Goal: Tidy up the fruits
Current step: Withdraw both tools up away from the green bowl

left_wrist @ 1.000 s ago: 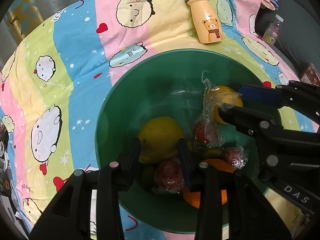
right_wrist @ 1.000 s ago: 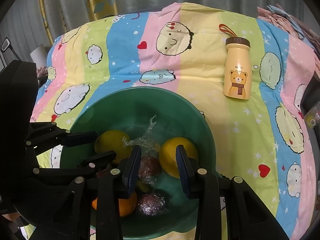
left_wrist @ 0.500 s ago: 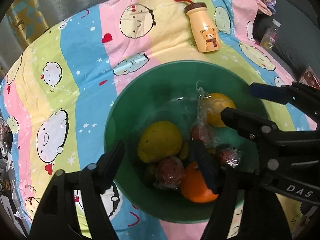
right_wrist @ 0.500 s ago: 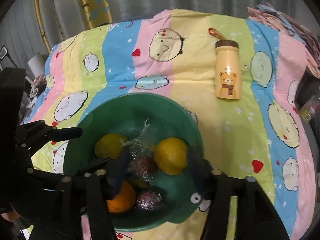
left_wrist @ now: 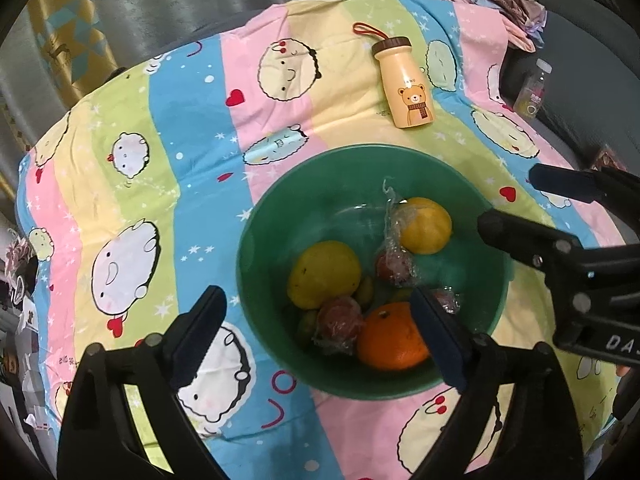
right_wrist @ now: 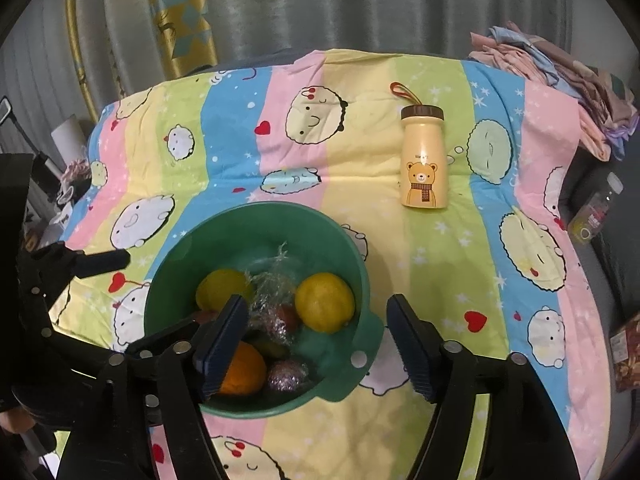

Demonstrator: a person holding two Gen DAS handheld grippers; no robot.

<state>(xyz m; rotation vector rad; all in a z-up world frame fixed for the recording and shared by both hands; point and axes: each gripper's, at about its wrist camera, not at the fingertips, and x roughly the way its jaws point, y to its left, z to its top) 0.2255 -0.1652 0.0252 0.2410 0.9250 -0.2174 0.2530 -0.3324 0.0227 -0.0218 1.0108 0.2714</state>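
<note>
- Near the front edge of the striped blanket [right_wrist: 440, 280] sat the green bowl [left_wrist: 272, 240], with the orange [left_wrist: 390, 336], two yellow fruits and some wrapped ones inside.
- Left gripper [left_wrist: 320, 324] and right gripper [right_wrist: 320, 340] had just been opening, both released, nothing between the jaws.
- Bear bottle [right_wrist: 424, 160] lay toward the far edge.
</note>
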